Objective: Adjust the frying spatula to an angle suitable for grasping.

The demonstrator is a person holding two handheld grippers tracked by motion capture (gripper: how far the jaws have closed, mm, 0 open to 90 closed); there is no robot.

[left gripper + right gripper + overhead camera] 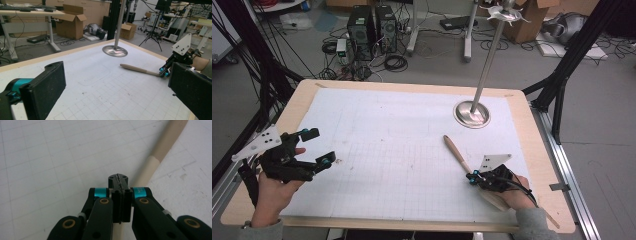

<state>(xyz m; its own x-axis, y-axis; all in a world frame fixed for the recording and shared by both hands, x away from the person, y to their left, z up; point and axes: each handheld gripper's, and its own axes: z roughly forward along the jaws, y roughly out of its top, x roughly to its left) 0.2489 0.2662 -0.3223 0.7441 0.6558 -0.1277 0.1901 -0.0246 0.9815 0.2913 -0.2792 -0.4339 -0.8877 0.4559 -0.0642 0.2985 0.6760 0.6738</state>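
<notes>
that long tan wooden stick (456,153) near the worktop's right edge looks light, stiff and roll-prone, so with your right gripper (471,177) pinched on its thin section (146,173) and your left gripper (318,148) gaping empty, grab nearer the middle.

The left gripper (317,147) hovers with its jaws wide apart; the right gripper (471,176), held low, has its jaws pressed together.

The gridded white mat (387,145) lies bare across its middle and left, giving open passage between the left gripper (319,147) and the right gripper (472,176). Toward the far right, a metal stand (472,114) with its upright pole blocks the way. Nearer, a wooden stick (456,152) lies slantwise on the mat, running under the right gripper.
</notes>
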